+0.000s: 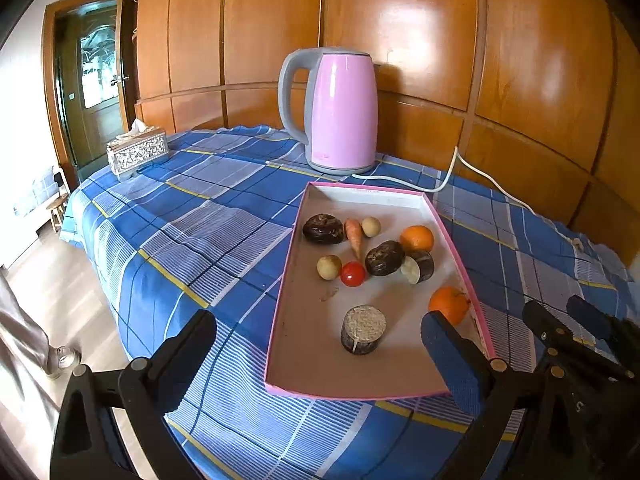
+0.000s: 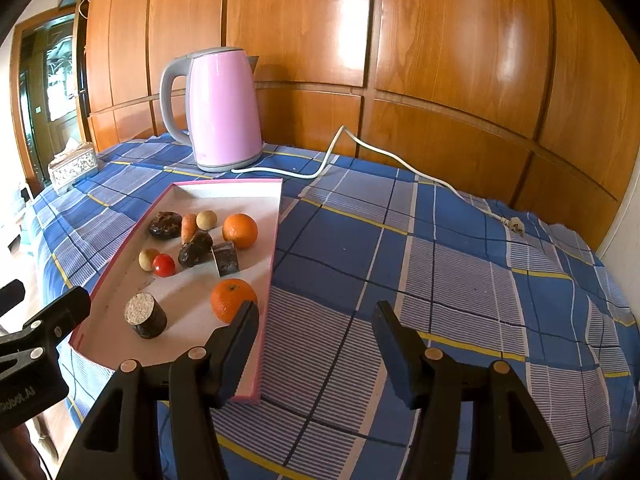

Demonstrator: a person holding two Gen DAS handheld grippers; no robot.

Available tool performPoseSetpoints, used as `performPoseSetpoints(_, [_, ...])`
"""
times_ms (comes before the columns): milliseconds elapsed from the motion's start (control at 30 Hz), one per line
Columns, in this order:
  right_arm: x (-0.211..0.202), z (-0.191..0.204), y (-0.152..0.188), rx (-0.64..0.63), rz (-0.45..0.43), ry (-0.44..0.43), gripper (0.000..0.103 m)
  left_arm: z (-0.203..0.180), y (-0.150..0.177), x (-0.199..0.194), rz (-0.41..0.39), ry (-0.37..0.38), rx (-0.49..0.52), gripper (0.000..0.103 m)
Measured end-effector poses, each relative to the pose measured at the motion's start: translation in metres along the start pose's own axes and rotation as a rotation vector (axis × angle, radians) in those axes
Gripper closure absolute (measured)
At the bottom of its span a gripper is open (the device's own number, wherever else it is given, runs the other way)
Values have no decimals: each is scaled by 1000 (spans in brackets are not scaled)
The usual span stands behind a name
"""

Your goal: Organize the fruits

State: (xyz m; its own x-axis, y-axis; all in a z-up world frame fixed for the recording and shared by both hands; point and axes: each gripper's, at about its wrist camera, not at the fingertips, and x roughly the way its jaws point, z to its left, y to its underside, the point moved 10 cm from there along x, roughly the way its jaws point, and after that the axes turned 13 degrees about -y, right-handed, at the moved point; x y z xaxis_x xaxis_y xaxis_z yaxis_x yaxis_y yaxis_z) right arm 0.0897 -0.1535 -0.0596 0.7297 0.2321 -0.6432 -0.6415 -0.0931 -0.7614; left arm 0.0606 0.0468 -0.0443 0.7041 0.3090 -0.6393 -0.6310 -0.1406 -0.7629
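The blue plaid tablecloth (image 2: pixel 460 264) right of the pink-rimmed tray (image 2: pixel 276 240) lies bare and offers wide passage, crossed only at the far side by the white power cord (image 2: pixel 384 152). The pink kettle (image 1: pixel 340 112) stands just beyond the tray's far end and blocks approach from there. The tissue box (image 1: pixel 138 152) occupies the far left corner. Inside the tray, produce crowds the middle; the near end (image 1: pixel 320 376) is bare apart from the cut dark cylinder (image 1: pixel 362 330).

I see glossy varnished wood panels (image 2: pixel 440 40), a smooth shiny pink plastic kettle (image 1: pixel 342 112), a matt checked cloth (image 2: pixel 440 240) over the tabletop, and a matt cardboard tray (image 1: pixel 304 340).
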Motion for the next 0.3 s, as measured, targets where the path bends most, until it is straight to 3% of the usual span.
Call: performPoseSetpoints(300, [2,1,2,3,8,-9,43,1,1,0,-1,8,-7,0])
